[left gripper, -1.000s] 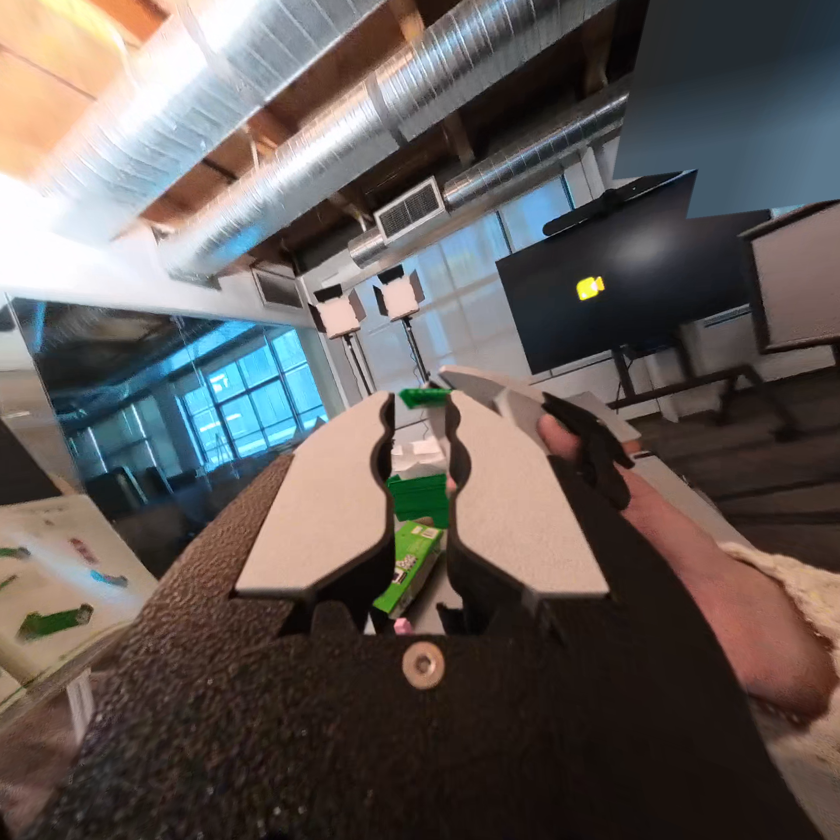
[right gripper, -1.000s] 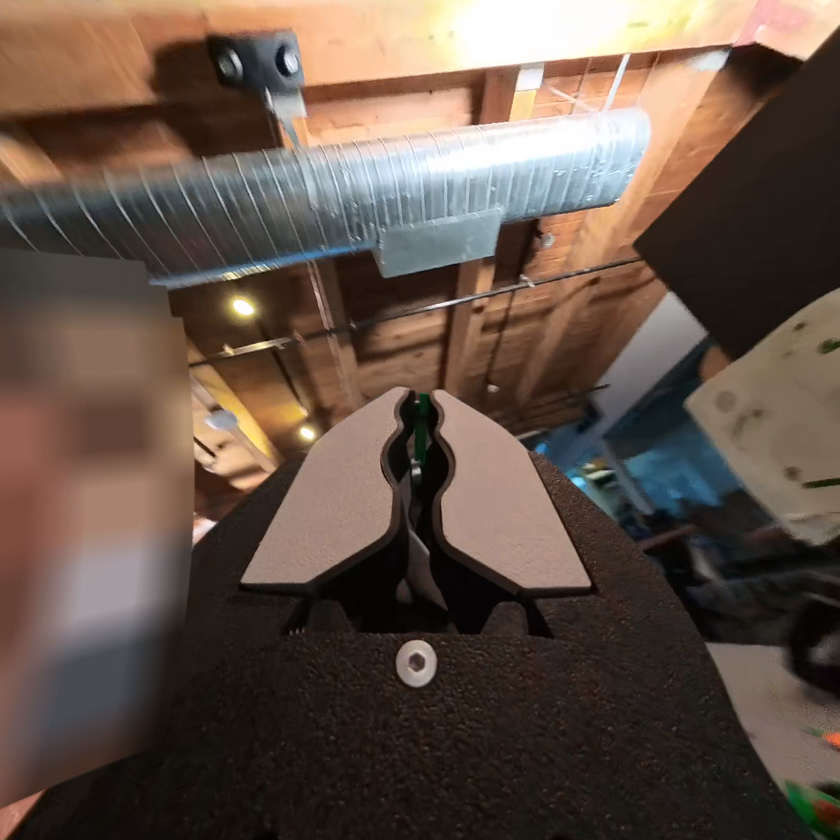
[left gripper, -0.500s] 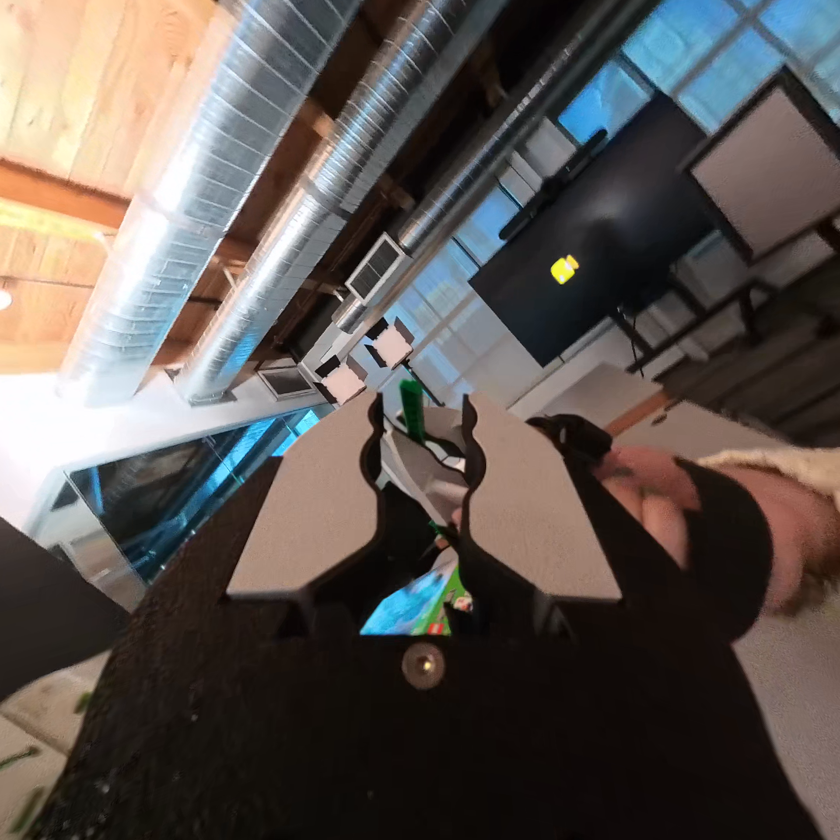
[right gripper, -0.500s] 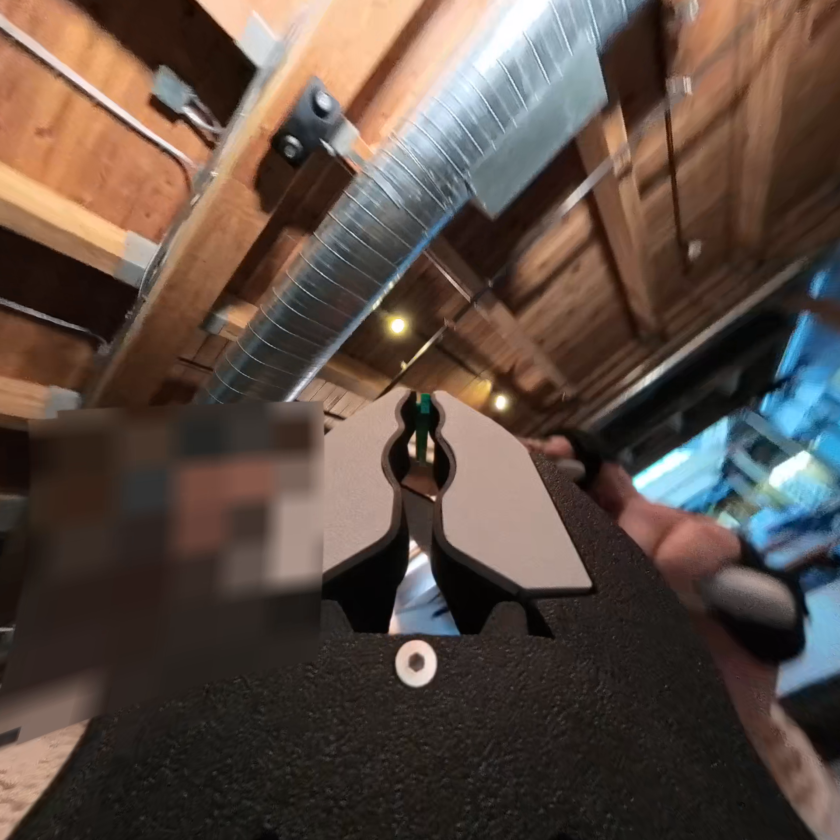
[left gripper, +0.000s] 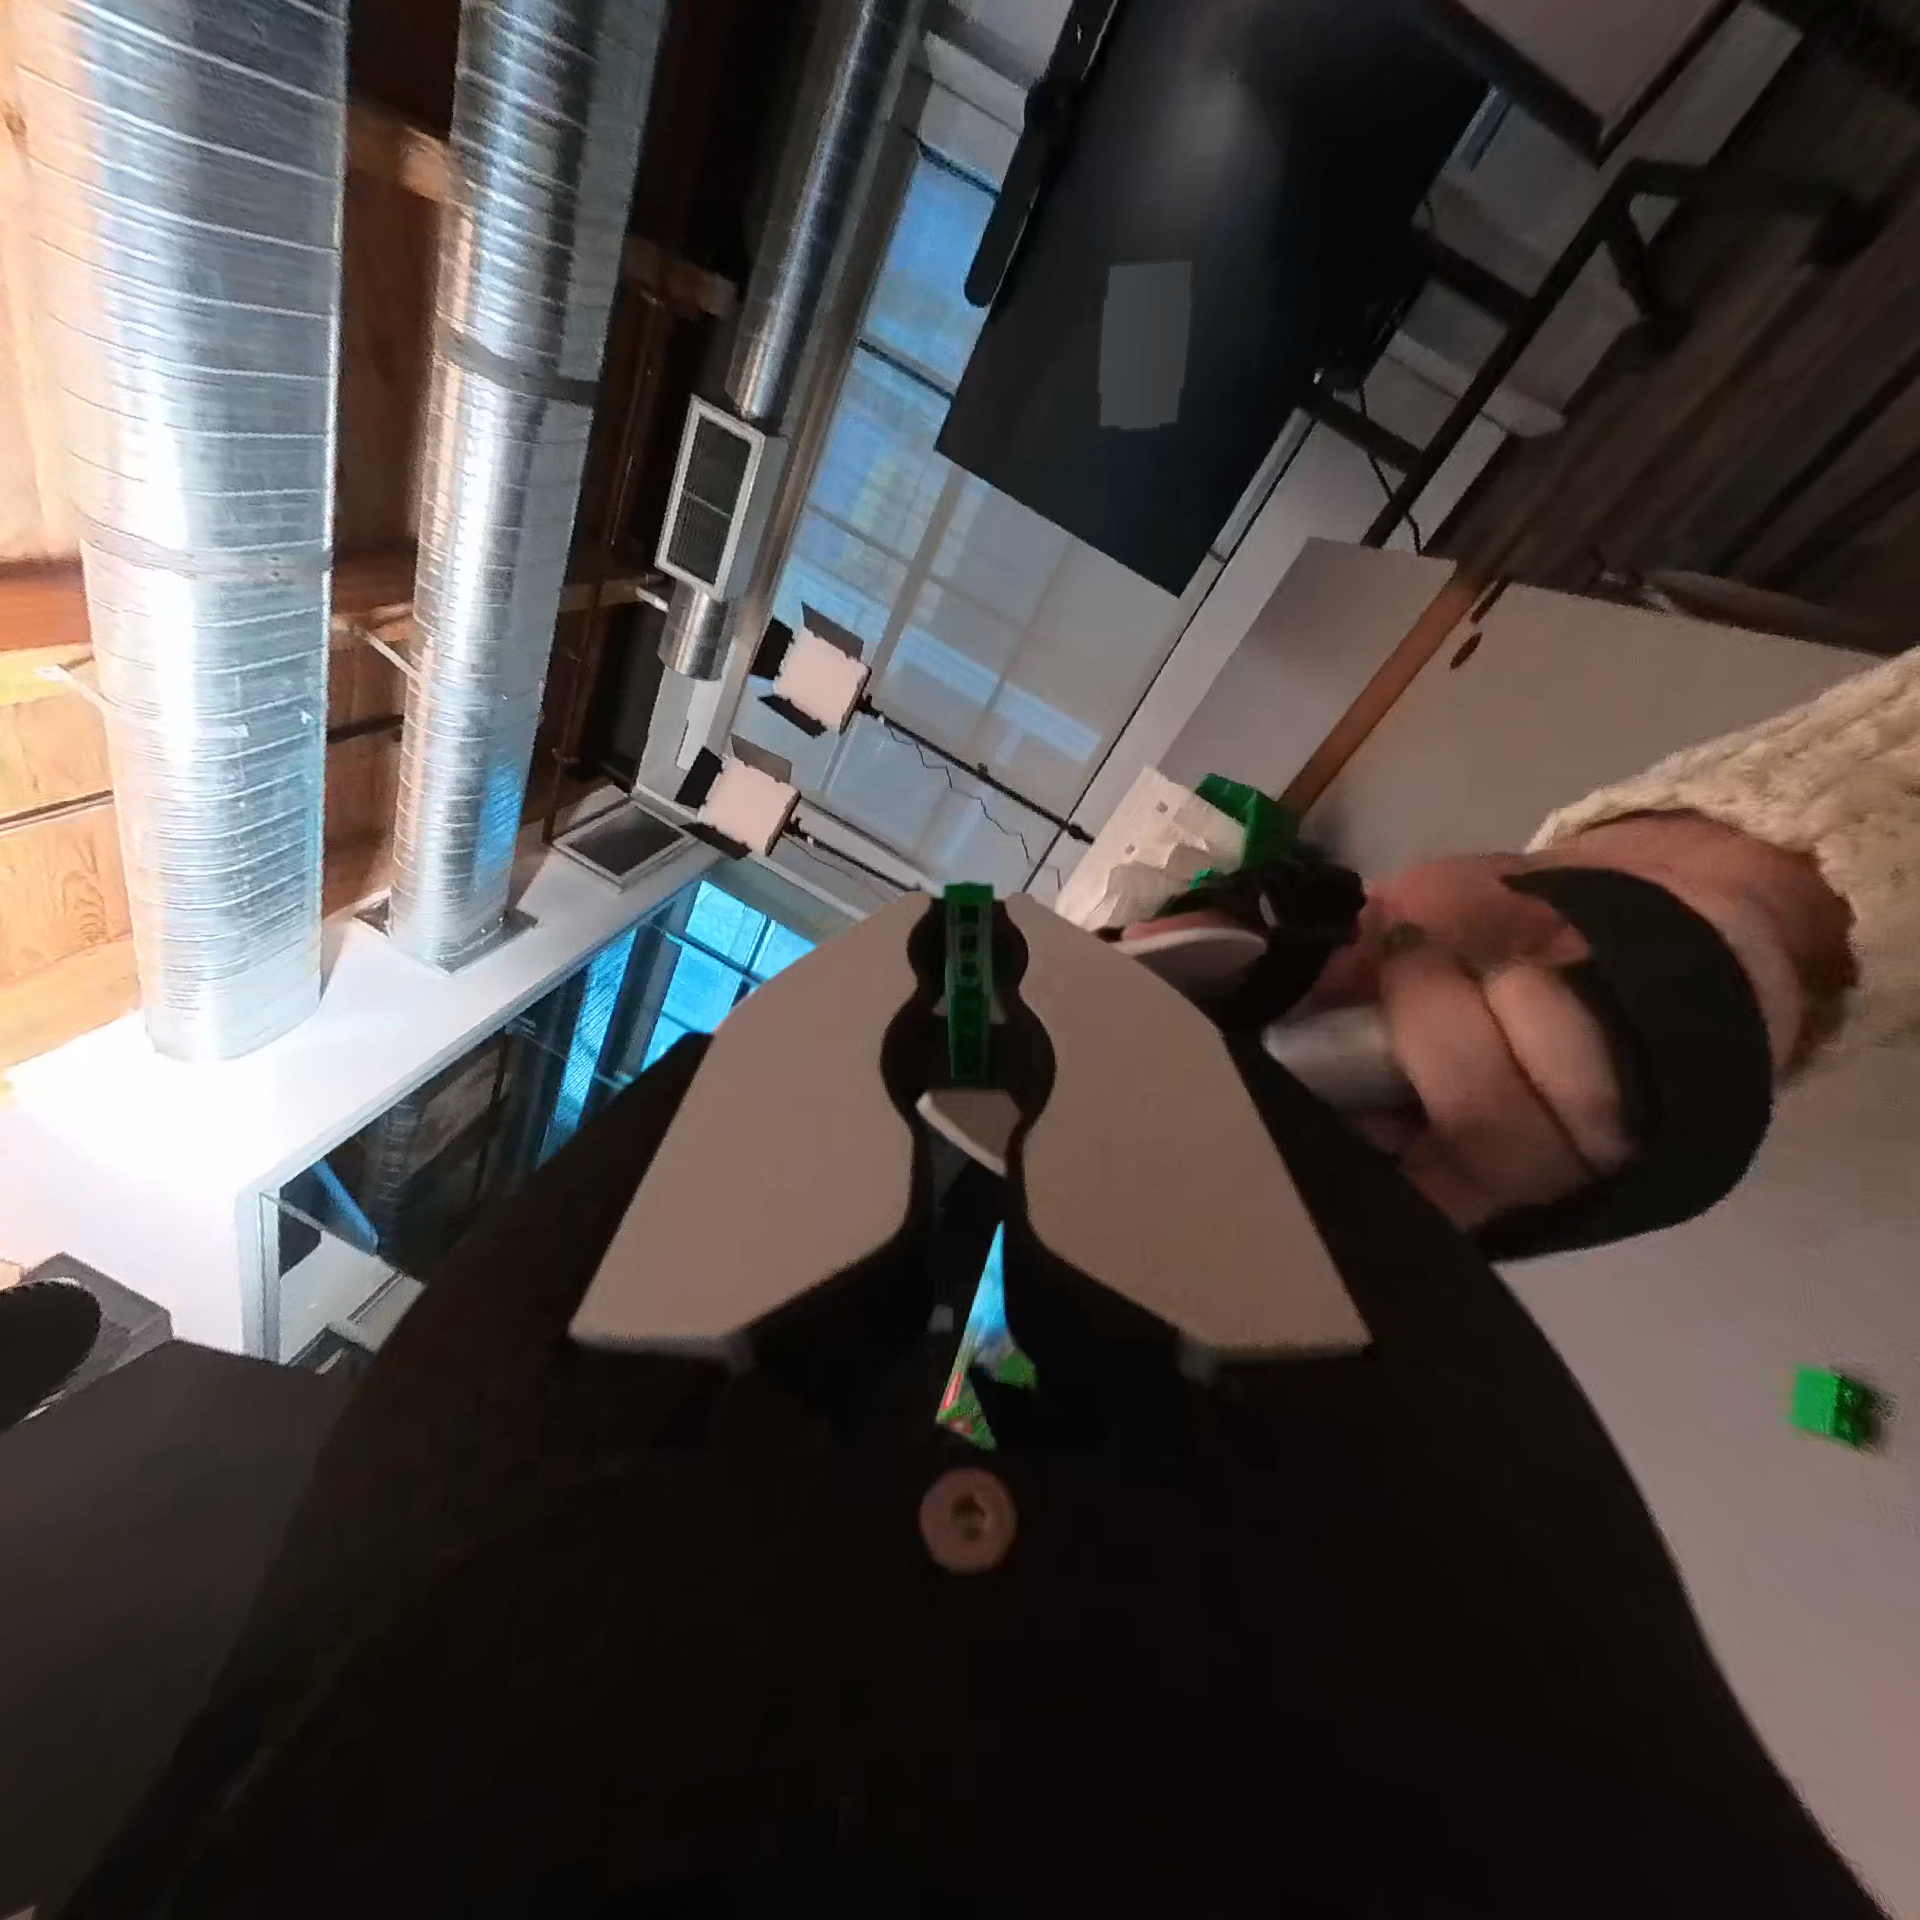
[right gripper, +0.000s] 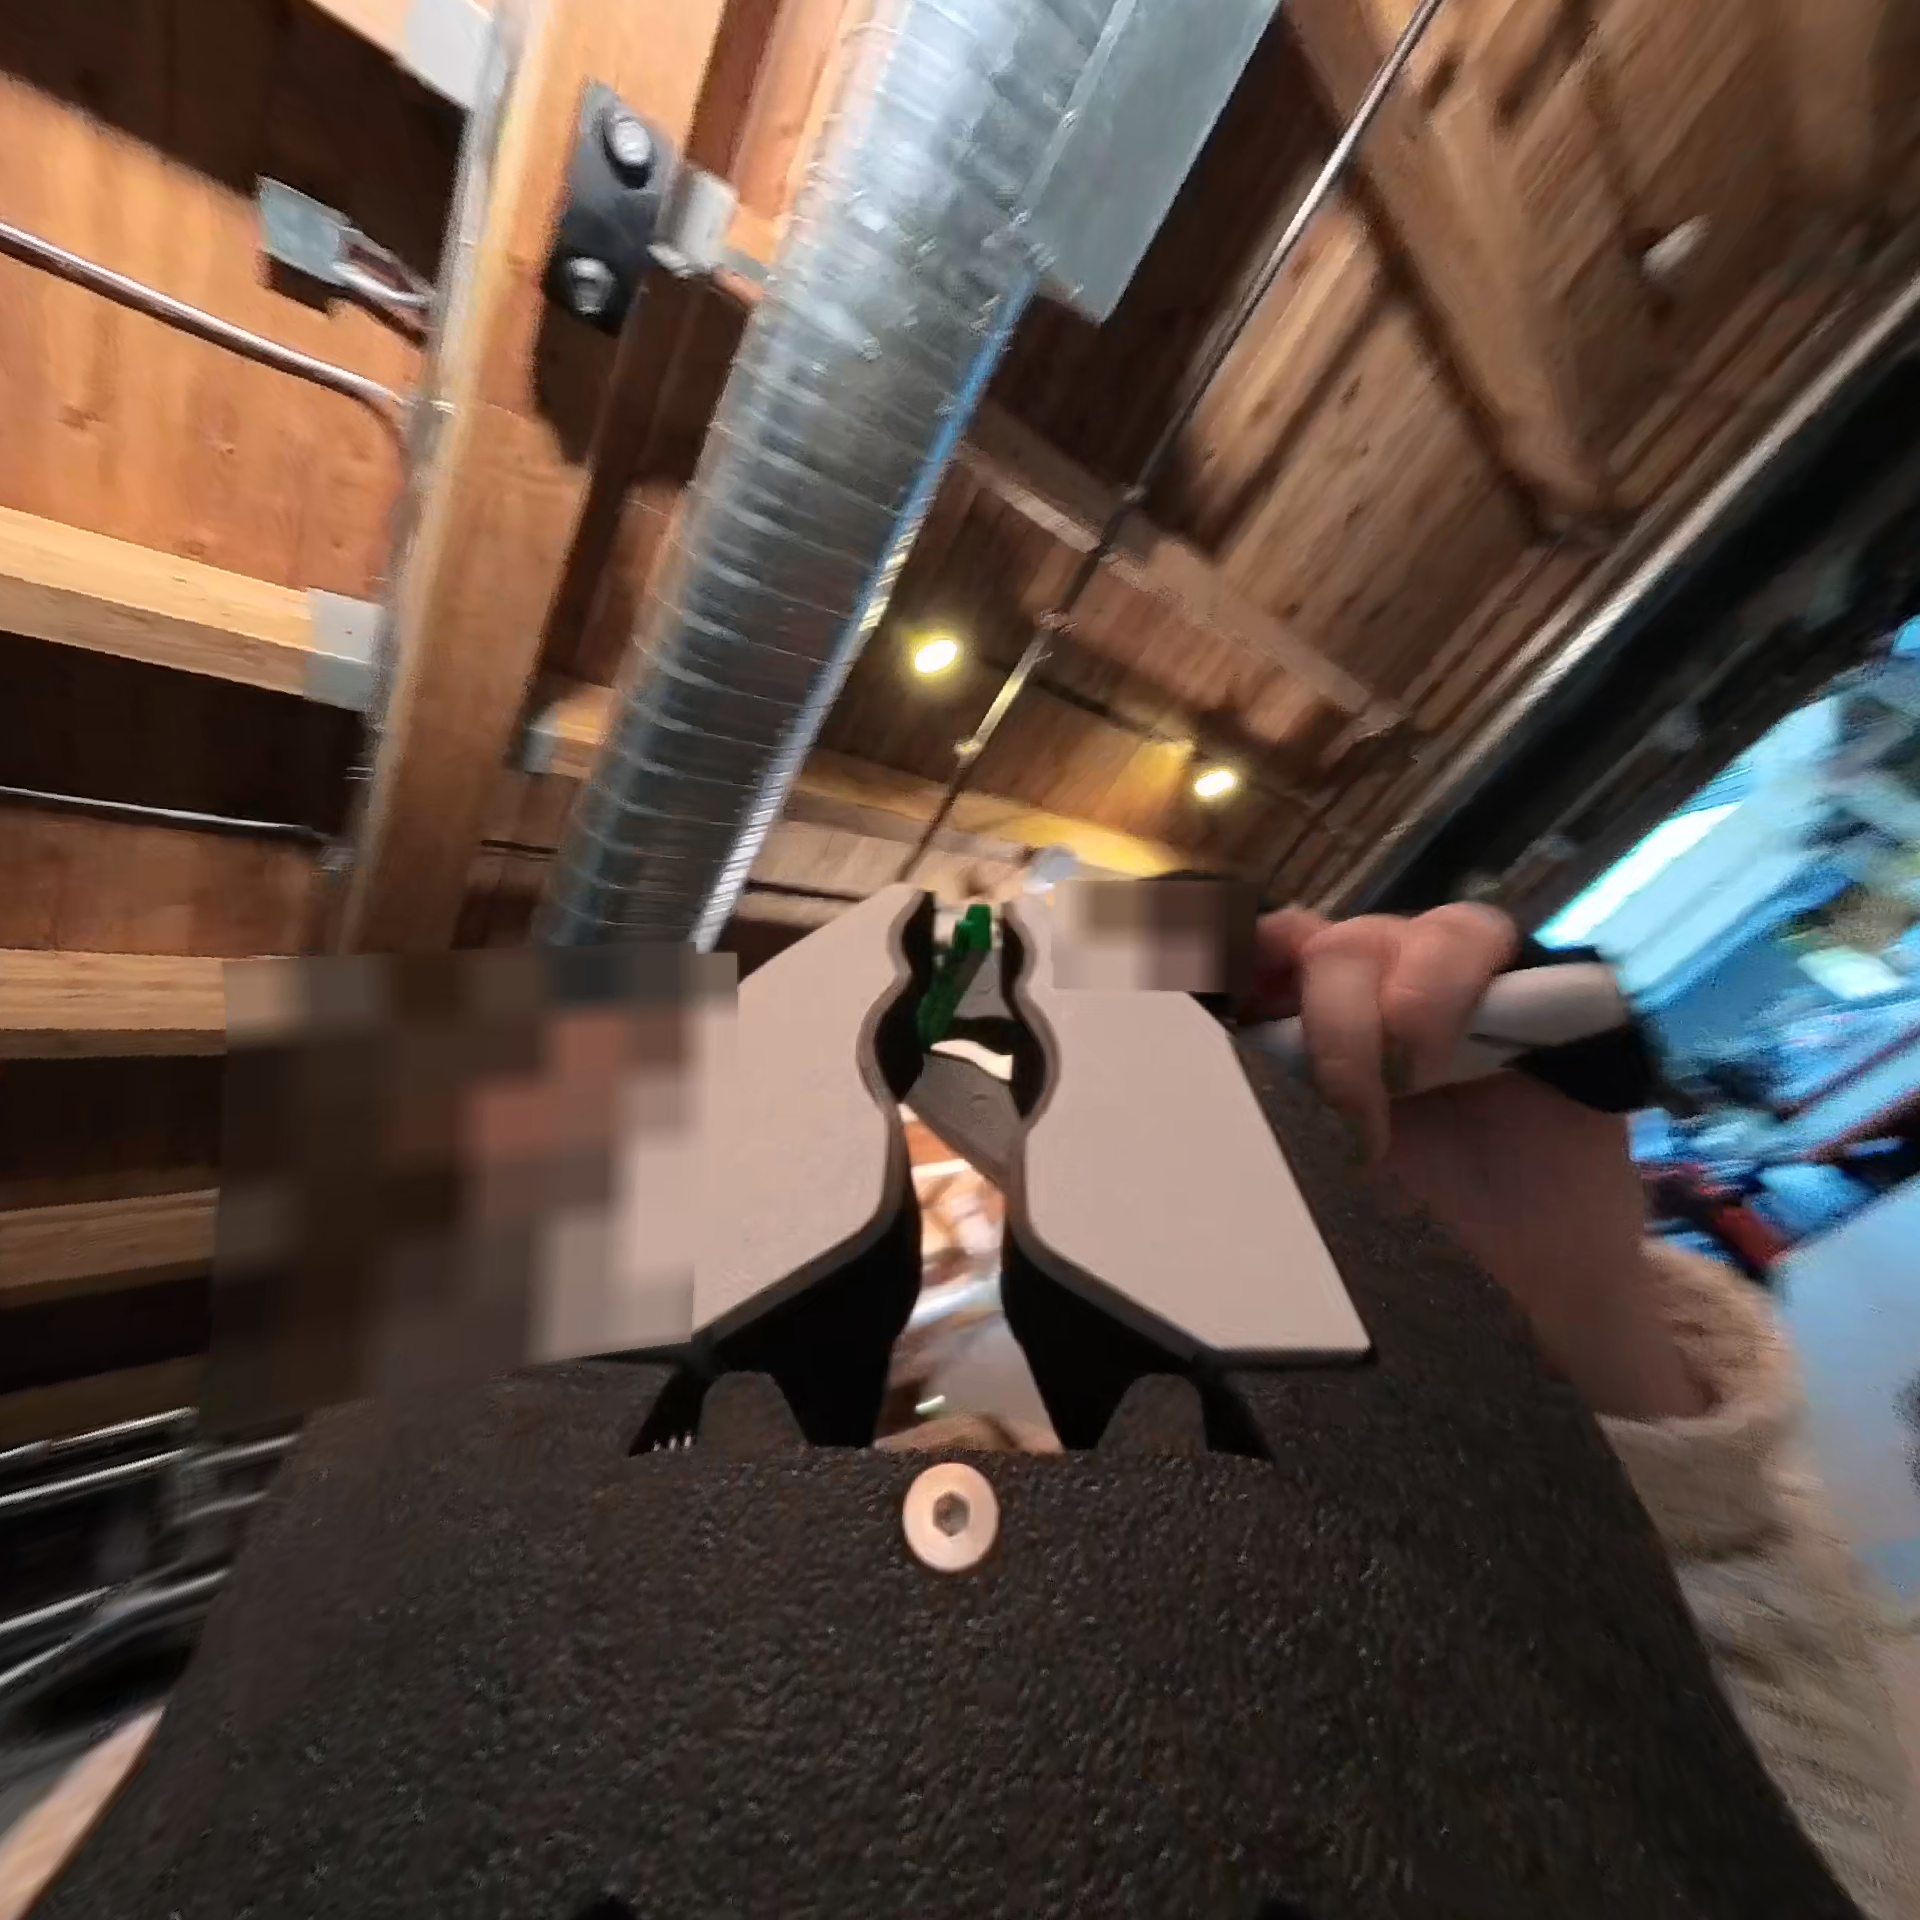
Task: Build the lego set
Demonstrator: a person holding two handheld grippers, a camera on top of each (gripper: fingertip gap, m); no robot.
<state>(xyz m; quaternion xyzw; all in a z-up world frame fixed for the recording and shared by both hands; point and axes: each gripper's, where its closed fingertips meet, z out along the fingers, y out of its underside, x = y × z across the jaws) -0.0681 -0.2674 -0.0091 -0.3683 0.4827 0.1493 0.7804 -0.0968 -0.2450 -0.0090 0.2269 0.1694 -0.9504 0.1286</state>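
1. A thin bright green lego strip with a row of small square holes (left gripper: 966, 982) stands on edge between the tips of the left gripper (left gripper: 966, 920), whose two flat grey fingers (left gripper: 790, 1132) are closed on it near their very ends.
2. In the right wrist view the same kind of thin green lego piece (right gripper: 954, 971) sits tilted between the tips of the right gripper (right gripper: 961, 914); its grey fingers (right gripper: 1153, 1164) are drawn in close around the piece, so it appears clamped, though blur softens the contact.
3. Both grippers are raised and pointed upward, meeting tip to tip around the green piece; a pale grey fingertip of the other gripper (left gripper: 971, 1127) shows through the gap behind the strip in the left view.
4. A gloved hand in a black fingerless wrap (left gripper: 1538, 1049) with a cream knitted sleeve (left gripper: 1766, 800) grips a handle just right of the left gripper.
5. In the right view, a hand (right gripper: 1382, 1018) holds a grey handle beside the right fingers.
6. A small green lego brick (left gripper: 1834, 1405) lies apart on the white table surface (left gripper: 1662, 1558).
7. More green and white bricks (left gripper: 1226, 821) sit farther back on the table.
8. Silver ribbed ducts (left gripper: 208, 520) and a dark screen (left gripper: 1195, 312) fill the background.
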